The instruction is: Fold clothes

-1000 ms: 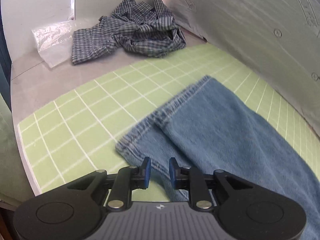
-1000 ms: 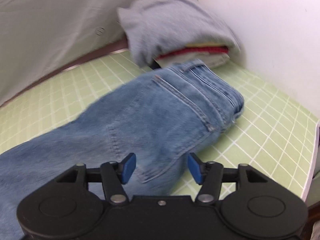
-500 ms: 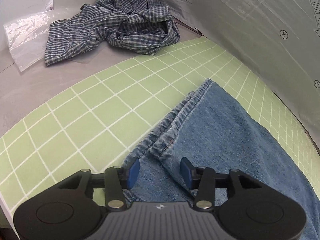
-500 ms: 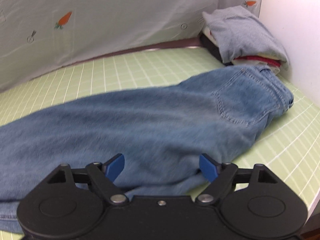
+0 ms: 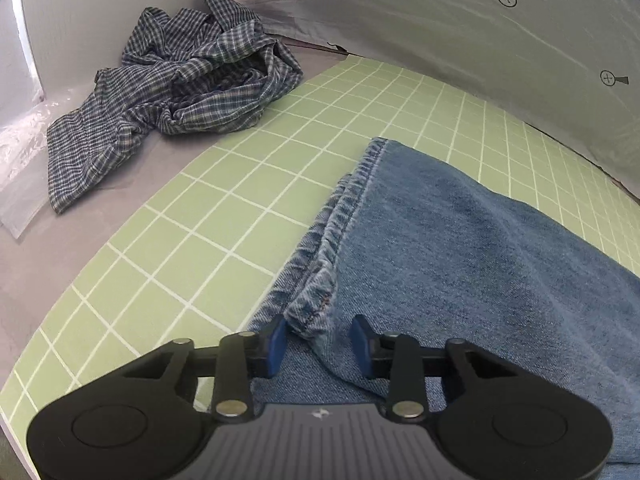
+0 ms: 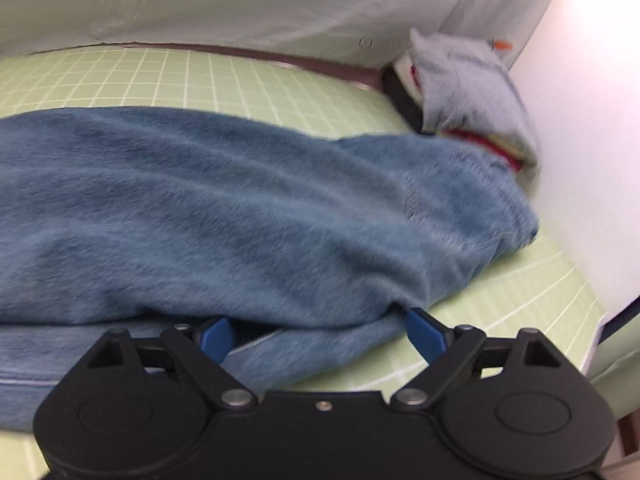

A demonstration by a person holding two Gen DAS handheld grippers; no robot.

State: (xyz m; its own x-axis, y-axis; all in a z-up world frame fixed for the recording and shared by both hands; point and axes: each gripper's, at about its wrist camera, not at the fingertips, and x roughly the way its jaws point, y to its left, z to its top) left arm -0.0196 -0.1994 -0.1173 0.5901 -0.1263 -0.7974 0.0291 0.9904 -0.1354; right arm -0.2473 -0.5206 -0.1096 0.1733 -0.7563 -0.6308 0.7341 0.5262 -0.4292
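Left wrist view: jeans (image 5: 472, 248) lie flat on the green grid mat (image 5: 192, 248), faded blue denim, legs stacked, puckered stitched hems facing the mat's open side. Left gripper (image 5: 318, 342) sits at the hem corner, blue-padded tongs apart, straddling a bunched fold of hem fabric, not clamped; whether the pads touch the cloth I can't tell. Lower part of the jeans is cut off by the gripper body.

Right wrist view: frame is motion-blurred, denim (image 6: 260, 208) reads fuzzy, seams and pockets hard to make out. Waist end lies rumpled and thick near the white wall. Right gripper (image 6: 316, 330) has its tongs spread wide at the near edge of the cloth; the left pad is partly tucked under an overhanging denim fold, so contact is unclear.

Beyond the jeans: folded stack (image 6: 468, 96) in the corner, grey soft knit on top, red and pale layers under it, edges smeared. Crumpled blue-white plaid shirt (image 5: 180, 88) lies off the mat on the grey tabletop (image 5: 80, 248), beside a crinkly clear plastic bag (image 5: 20, 152), partly cut off. Printed translucent sheet (image 5: 480, 40) backs the table.
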